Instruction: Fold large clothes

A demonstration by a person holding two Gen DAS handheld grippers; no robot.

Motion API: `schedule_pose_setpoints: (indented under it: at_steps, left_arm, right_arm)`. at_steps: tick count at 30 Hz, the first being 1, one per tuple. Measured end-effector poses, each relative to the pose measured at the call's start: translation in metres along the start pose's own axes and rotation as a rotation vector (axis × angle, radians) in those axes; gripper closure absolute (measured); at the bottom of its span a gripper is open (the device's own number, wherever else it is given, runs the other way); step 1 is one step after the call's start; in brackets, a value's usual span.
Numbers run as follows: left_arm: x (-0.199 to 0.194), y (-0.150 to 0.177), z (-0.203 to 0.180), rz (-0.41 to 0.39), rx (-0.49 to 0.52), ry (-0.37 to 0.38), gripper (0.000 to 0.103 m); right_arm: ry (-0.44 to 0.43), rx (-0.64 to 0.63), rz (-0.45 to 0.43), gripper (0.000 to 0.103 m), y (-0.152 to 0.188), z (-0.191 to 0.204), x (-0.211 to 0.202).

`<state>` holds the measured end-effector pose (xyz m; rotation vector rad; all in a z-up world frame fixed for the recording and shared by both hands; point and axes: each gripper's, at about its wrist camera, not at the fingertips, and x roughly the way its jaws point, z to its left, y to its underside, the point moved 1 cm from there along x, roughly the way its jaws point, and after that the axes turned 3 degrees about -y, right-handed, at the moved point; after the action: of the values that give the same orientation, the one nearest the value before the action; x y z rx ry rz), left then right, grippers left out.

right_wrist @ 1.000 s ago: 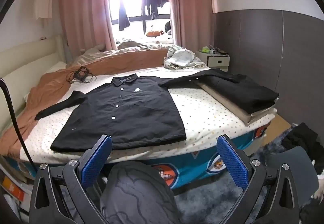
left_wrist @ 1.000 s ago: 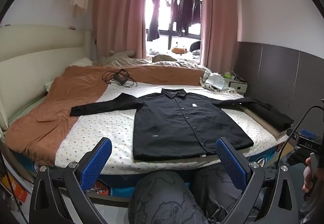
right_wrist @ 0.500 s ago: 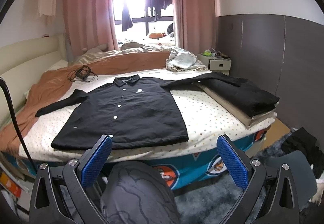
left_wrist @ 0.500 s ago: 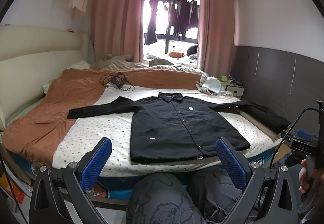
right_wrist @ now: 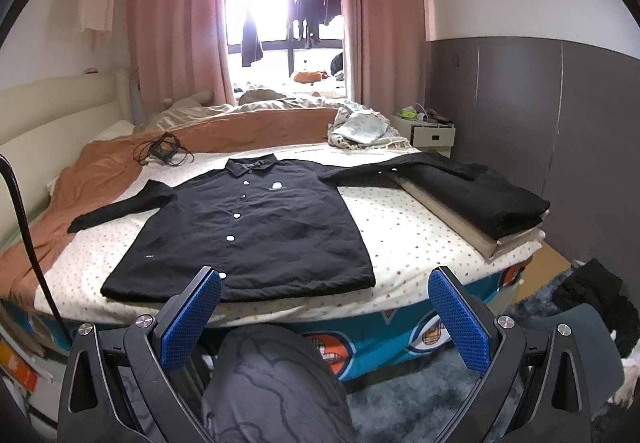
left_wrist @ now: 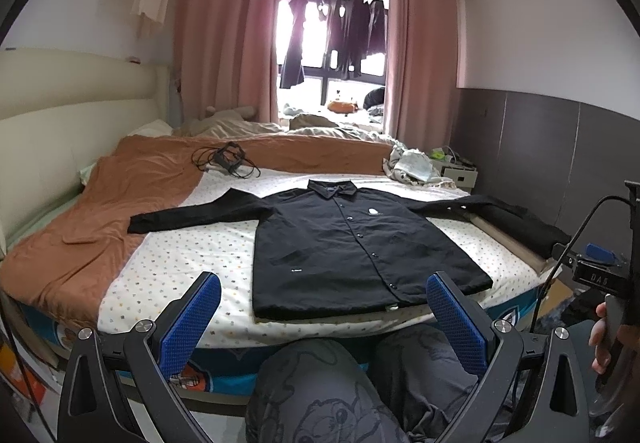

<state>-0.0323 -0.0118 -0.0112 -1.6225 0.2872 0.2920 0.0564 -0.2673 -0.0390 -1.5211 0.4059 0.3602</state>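
Note:
A black button-front jacket (left_wrist: 360,243) (right_wrist: 252,231) lies flat and face up on the dotted white sheet of the bed (left_wrist: 192,263), collar toward the window, both sleeves spread out sideways. Its right sleeve (right_wrist: 400,167) reaches onto a folded stack at the bed's right edge. My left gripper (left_wrist: 320,319) hangs open in front of the bed's near edge, above a person's knees, with nothing between its blue pads. My right gripper (right_wrist: 324,319) is open too, held off the bed below the jacket's hem.
An orange blanket (left_wrist: 120,195) covers the bed's left and far side, with a tangled black cable (left_wrist: 224,159) on it. Folded dark and beige clothes (right_wrist: 480,203) sit at the right edge. A nightstand (right_wrist: 428,133) stands by the grey wall. A person's hand (left_wrist: 604,335) holds the other gripper at right.
Both wrist views have tilted upward a little, so the bed and jacket sit lower in frame. The jacket has not moved and both grippers stay open.

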Motion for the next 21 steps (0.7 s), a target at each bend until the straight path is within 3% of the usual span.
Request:
schedule_pose_setpoints:
  at_steps: [21]
  left_arm:
    - [0.0005, 0.0041, 0.0028, -0.002, -0.012, -0.013, 0.0]
  right_arm:
    - [0.028, 0.002, -0.024, 0.0, 0.0042, 0.0039, -0.0018]
